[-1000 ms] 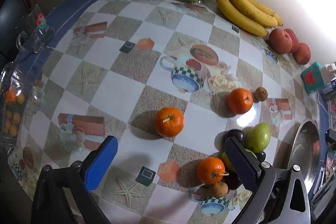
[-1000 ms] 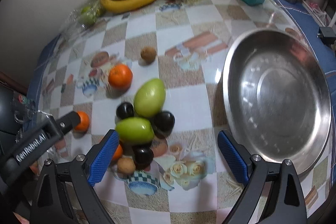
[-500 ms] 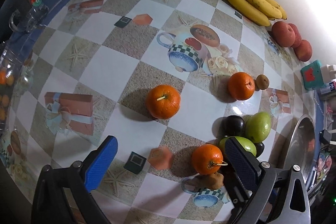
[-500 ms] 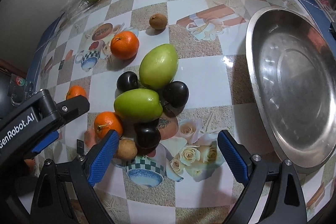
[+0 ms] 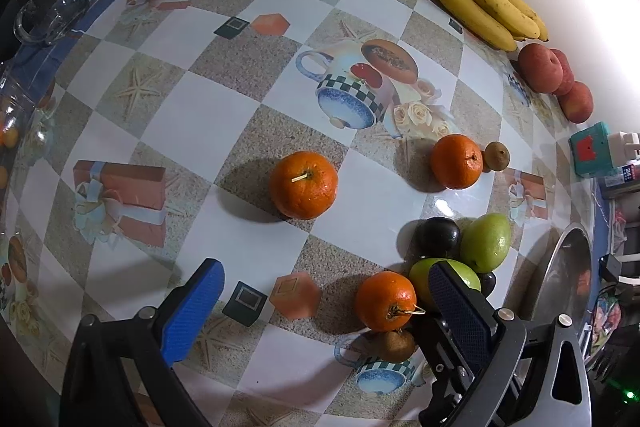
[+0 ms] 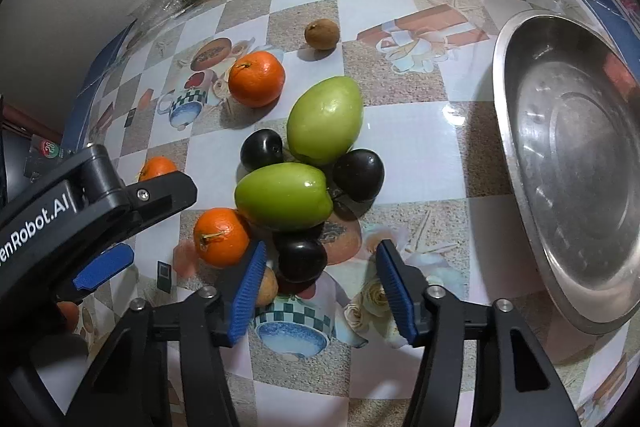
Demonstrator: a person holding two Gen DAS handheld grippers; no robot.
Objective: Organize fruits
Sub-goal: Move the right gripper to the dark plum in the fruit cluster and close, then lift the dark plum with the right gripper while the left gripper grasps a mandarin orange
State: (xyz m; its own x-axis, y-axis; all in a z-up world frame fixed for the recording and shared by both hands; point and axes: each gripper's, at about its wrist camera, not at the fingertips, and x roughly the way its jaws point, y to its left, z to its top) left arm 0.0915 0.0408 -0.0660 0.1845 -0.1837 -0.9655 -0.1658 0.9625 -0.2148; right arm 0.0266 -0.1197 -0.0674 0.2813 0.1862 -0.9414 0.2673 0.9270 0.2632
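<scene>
Fruit is lying in a tight cluster on the patterned tablecloth point(image 6: 412, 155), just left of the empty steel bowl point(image 6: 516, 131), which I judge to be the sorting destination. Right gripper point(image 6: 322, 293) is hovering low over the near end of the cluster with fingers spread and nothing between them, straddling the nearest dark plum point(image 6: 301, 259), probably because it is the most reachable piece. Left gripper point(image 5: 326, 311) is also sitting spread and empty, facing a lone orange point(image 5: 303, 185) well apart from the cluster.
</scene>
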